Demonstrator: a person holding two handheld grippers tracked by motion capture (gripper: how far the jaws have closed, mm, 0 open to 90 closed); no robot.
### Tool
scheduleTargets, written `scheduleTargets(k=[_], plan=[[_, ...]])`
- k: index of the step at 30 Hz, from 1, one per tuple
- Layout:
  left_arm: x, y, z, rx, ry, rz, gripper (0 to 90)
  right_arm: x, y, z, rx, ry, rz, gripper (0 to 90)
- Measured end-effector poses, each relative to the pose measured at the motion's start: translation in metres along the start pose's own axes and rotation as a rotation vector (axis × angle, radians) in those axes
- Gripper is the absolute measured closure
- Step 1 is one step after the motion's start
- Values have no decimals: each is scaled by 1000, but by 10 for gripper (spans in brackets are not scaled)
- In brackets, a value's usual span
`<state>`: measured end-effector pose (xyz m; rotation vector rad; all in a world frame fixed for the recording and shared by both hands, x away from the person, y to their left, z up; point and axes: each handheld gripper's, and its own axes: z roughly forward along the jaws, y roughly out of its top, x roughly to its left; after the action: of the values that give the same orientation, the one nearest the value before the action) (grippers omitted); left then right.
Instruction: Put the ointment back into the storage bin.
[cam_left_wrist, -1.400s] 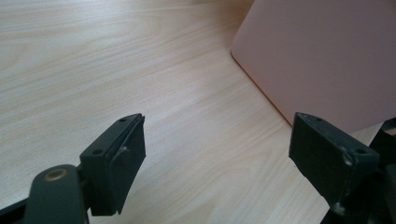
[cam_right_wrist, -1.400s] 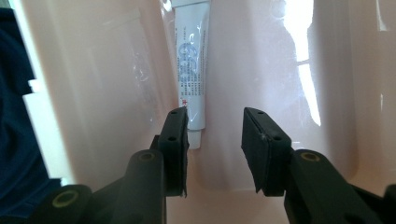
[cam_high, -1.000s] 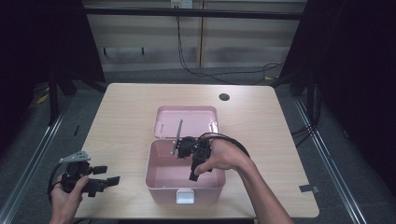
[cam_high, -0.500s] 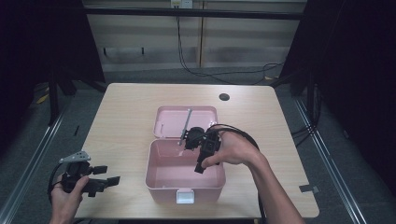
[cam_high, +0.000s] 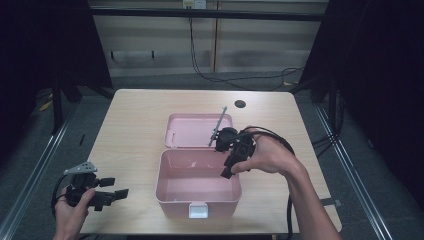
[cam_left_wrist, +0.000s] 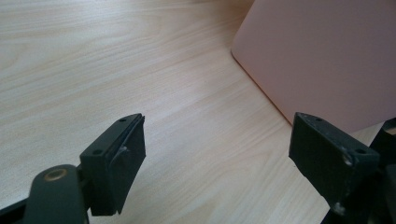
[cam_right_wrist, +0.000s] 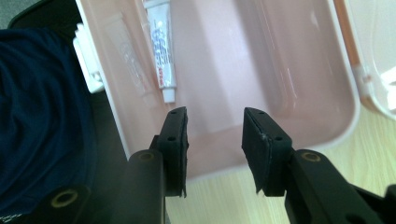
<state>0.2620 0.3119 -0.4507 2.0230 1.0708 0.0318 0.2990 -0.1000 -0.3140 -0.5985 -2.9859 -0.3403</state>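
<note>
An open pink box sits mid-table, its lid lying flat behind it. My right gripper hovers over the box's right rim, jaws pointing down, open and empty. In the right gripper view, the right gripper looks into the box, where a white tube lies along the wall by the latch. My left gripper rests near the table's front left corner, open wide. In the left gripper view, the left gripper faces the box's outer wall over bare wood.
A white latch sticks out of the box's front wall. A small dark round spot marks the table's far side. Light wood table spreads left of the box. A dark blue sleeve lies beyond the box's front.
My right gripper has moved right, from above the middle of the box to over its right rim. The left gripper has stayed put.
</note>
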Motion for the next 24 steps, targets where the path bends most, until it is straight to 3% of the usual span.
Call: scheduleTargets(k=[11, 24], plan=[[0, 0, 0, -1, 0, -3, 186, -5, -26, -8, -4, -23, 53, 617], [0, 0, 0, -2, 3, -5, 186, -14, -58, -1, 15, -42, 121, 628]])
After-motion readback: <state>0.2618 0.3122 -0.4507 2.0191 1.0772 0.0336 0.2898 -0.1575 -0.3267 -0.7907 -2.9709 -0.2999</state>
